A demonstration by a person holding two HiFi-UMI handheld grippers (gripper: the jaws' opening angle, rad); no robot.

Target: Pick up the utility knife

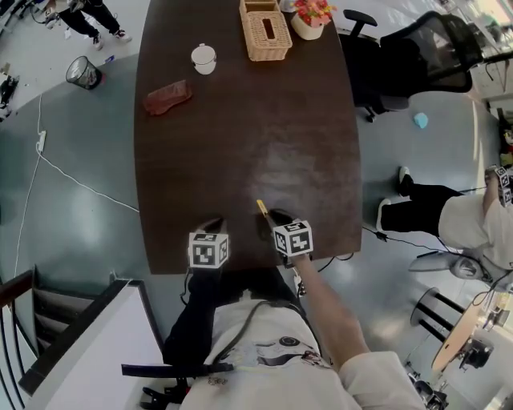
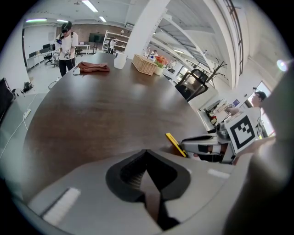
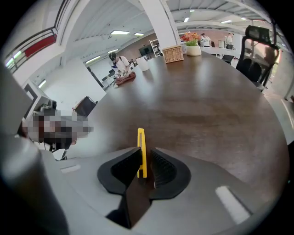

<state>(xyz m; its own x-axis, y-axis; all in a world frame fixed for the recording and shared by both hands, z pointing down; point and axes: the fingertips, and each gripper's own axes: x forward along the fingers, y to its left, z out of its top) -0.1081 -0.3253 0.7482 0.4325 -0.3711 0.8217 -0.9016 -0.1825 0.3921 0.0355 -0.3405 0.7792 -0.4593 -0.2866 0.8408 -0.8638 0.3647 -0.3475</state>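
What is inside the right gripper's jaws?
The yellow utility knife, on edge between the right gripper's jaws, its front end poking out over the table. Its rear end is covered by the jaws.

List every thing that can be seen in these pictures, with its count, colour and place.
table: one, dark brown, centre
utility knife: one, yellow, near table edge, between the right gripper's jaws
wicker basket: one, tan, far end of table
cup: one, white, far left part of table
cloth: one, reddish brown, left side of table
flower pot: one, white with red flowers, beside the basket
office chair: one, black, right of table
waste bin: one, black wire, floor left of table
bystander: one, white shirt, beyond the far end
left gripper: one, grey, jaws together, empty
right gripper: one, grey, closed on the knife
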